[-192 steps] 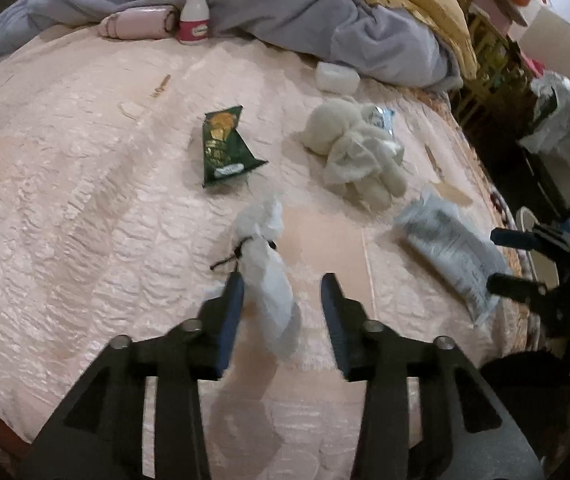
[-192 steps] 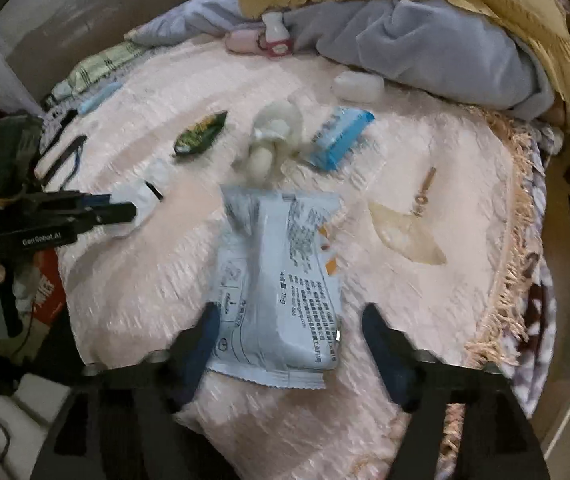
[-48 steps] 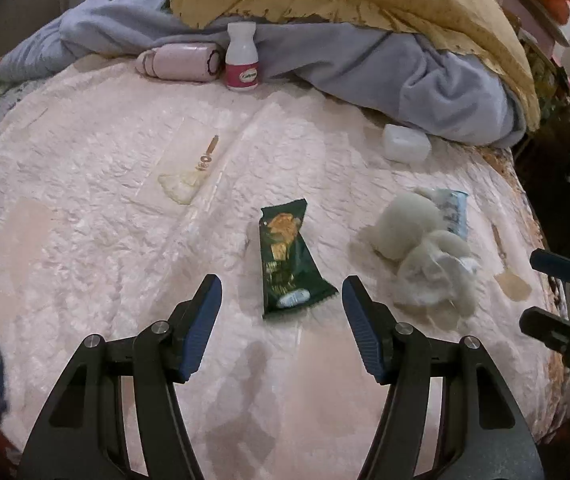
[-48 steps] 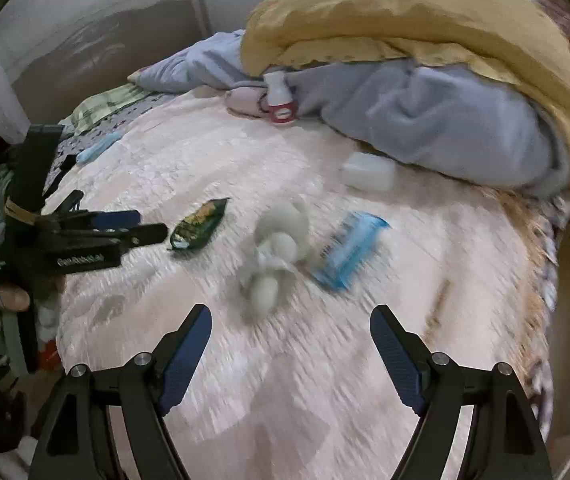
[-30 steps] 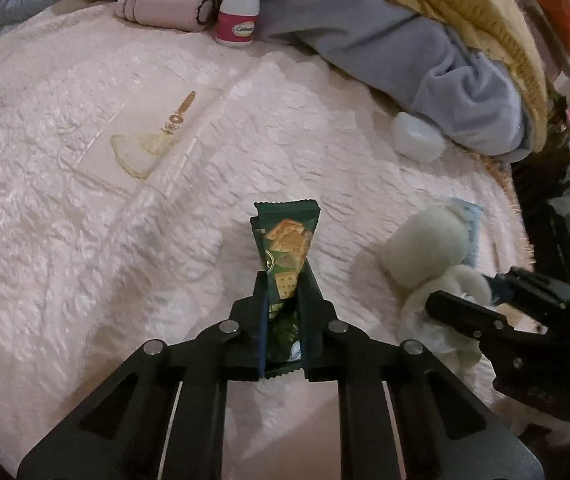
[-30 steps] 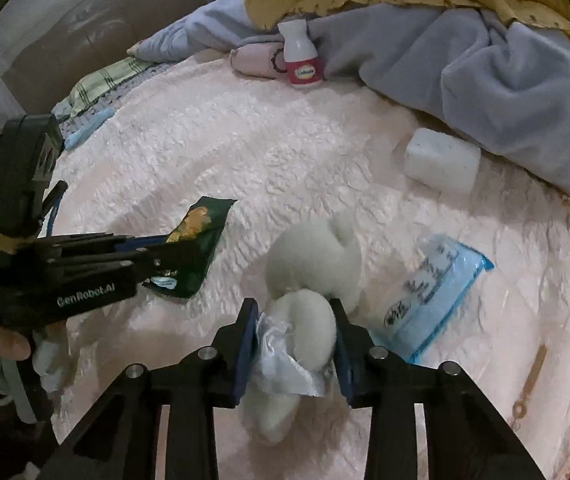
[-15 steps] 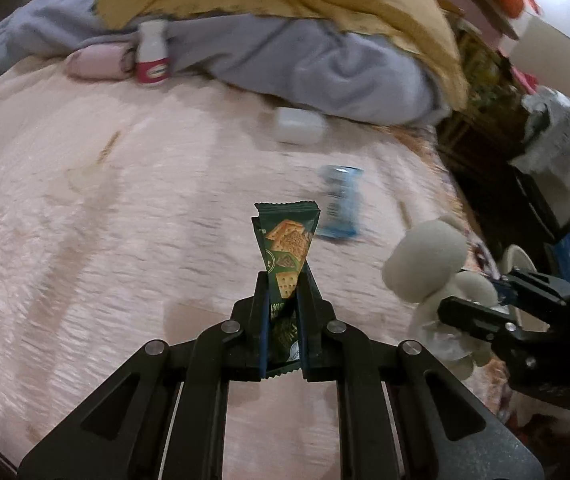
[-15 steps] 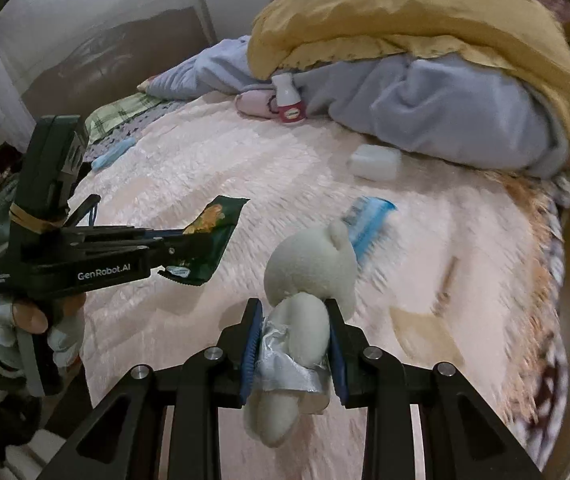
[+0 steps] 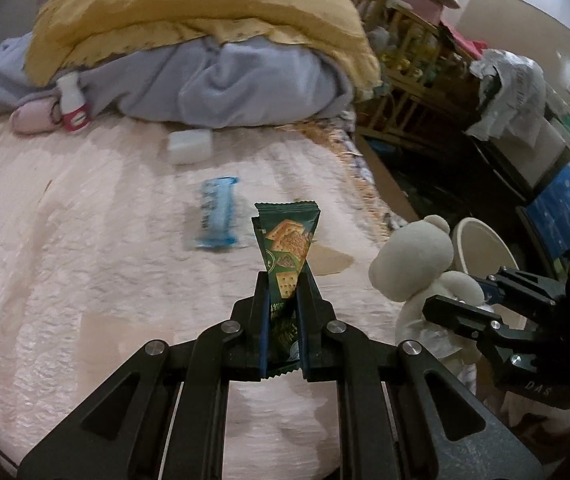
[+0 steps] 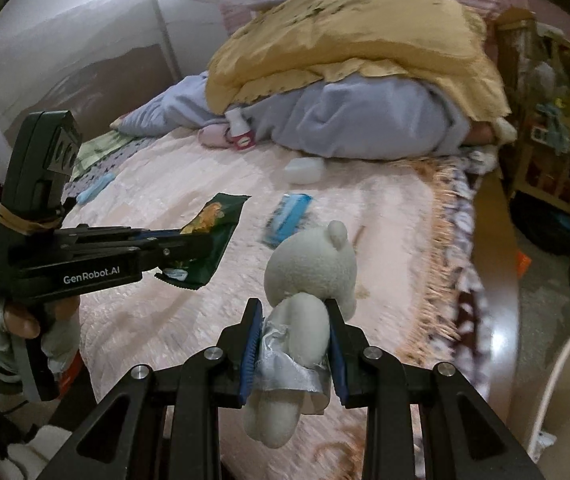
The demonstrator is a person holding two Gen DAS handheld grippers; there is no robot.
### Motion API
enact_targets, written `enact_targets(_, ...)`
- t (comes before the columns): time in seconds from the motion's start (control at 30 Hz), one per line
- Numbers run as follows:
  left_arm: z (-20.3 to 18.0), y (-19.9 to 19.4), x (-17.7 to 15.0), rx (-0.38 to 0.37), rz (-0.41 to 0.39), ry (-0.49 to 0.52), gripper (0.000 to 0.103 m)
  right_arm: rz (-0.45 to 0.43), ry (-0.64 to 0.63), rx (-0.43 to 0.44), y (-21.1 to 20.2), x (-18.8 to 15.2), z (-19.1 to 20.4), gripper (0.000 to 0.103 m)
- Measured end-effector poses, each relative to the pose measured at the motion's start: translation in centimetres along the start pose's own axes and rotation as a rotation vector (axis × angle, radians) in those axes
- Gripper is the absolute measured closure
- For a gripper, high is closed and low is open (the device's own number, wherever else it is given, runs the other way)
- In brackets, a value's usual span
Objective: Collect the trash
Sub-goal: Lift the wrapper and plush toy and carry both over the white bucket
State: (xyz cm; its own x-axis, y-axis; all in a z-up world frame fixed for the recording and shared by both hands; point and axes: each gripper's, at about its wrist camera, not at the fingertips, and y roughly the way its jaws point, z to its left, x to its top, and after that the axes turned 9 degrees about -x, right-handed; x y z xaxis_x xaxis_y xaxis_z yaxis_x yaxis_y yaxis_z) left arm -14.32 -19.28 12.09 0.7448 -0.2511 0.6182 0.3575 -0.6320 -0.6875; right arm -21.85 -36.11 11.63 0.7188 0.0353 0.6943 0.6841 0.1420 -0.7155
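Above the pink bedspread (image 9: 85, 240), a green cracker wrapper (image 9: 287, 248) is pinched by the left gripper (image 9: 281, 292) and a plush bear (image 10: 309, 280) by the right gripper (image 10: 293, 320); a blue packet (image 9: 217, 216) and white block (image 9: 189, 146) are left lying on it.

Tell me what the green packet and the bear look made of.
Green packet: thin glossy plastic film, likely; crimped serrated ends, printed crackers, creases where it is pinched. Bear: matte cream plush, fuzzy and dented by the jaws, with a shiny silvery satin-like skirt.
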Motion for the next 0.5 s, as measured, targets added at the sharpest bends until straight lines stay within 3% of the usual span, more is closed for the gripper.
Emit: enact_targets(0.5,-7.9,3.1,1.1,-0.075,0.043,0.133,0.094,-0.029,0.086,-0.126,-4.6,-2.3,-5.7,0.074)
